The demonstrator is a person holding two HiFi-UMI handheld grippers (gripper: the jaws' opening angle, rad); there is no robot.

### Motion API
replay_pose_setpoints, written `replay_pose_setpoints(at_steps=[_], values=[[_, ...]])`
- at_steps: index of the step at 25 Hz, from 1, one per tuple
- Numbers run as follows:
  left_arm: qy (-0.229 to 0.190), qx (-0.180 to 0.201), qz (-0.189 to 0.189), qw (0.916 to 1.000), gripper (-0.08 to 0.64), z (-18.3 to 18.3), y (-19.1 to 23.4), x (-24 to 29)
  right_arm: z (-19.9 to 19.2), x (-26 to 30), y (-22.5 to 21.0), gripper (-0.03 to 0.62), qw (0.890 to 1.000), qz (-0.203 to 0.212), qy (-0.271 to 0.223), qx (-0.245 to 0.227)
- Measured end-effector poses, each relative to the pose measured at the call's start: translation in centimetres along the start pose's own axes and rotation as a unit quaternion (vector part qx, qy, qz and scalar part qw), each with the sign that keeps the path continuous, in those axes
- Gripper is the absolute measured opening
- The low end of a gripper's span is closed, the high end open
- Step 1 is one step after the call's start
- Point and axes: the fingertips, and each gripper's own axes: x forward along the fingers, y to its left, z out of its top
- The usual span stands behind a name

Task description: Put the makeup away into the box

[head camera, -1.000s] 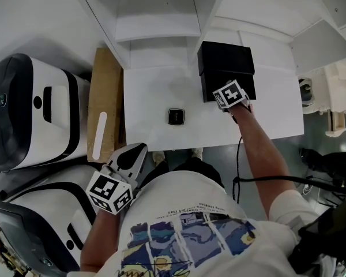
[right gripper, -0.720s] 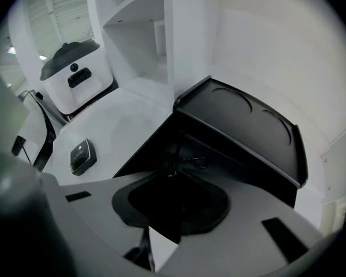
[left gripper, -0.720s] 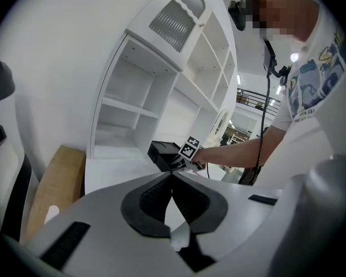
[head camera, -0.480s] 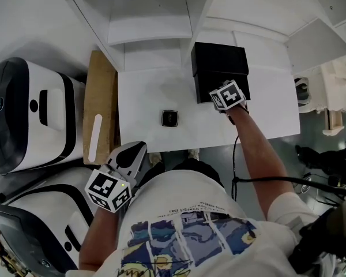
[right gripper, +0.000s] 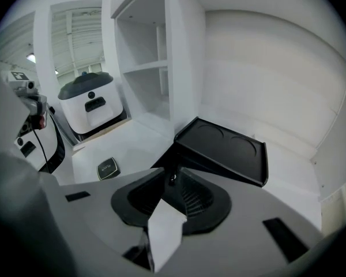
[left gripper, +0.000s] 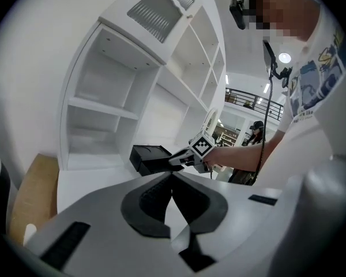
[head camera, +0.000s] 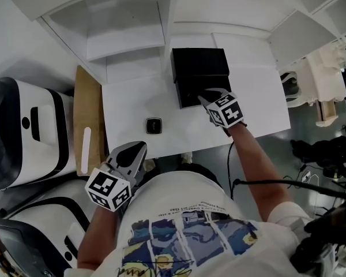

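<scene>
Leftmost stand two white machines [head camera: 23,131] with dark panels, and just beside them a wooden board [head camera: 87,117] leans along the left edge of the white table [head camera: 132,97]. Next comes the left gripper [head camera: 137,149], held low in front of the person's shirt, off the near edge of the table and well apart from everything on it. In the left gripper view its jaws are pressed together with nothing between them [left gripper: 172,176]. Further right, the makeup compact [head camera: 154,125], a small dark square case, lies flat and alone on the table, between the near edge and the black box [head camera: 197,68], touching neither the box nor a gripper. It also shows in the right gripper view [right gripper: 108,168]. The box sits at the back of the table against the white shelf unit [head camera: 127,33]. Its lid [right gripper: 225,149], a flat black panel with two round recesses, is tilted up. The right gripper [head camera: 206,98] reaches to the front of the box, and its jaws are clenched on the near corner of that lid [right gripper: 172,175].
</scene>
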Motion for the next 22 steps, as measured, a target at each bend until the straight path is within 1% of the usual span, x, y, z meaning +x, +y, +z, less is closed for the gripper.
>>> replay_pose_setpoints(at_steps=[4,8,14,18,22], values=[[0.005,0.01,-0.017,0.9998,0.014,0.5,-1.3,1.9,-1.1,-3.3,0.5,0.092,1.0,0.001,-0.03,-0.001],[0.01,0.02,-0.03,0.9993,0.014,0.9,-2.7,3.8,-4.1,-6.1,0.8,0.08,0.999,0.002,-0.041,0.016],[0.017,0.033,-0.049,0.9981,0.014,1.4,-4.6,6.0,-10.2,-8.1,0.2,0.078,0.999,-0.011,-0.013,0.037],[0.025,0.038,-0.056,0.9974,0.014,1.6,-5.6,6.8,-14.7,-8.4,-1.7,0.078,0.998,-0.032,0.016,0.058],[0.031,0.044,-0.057,0.9969,0.014,1.7,-6.2,7.3,-17.5,-8.1,-3.8,0.078,0.995,-0.051,0.039,0.07]])
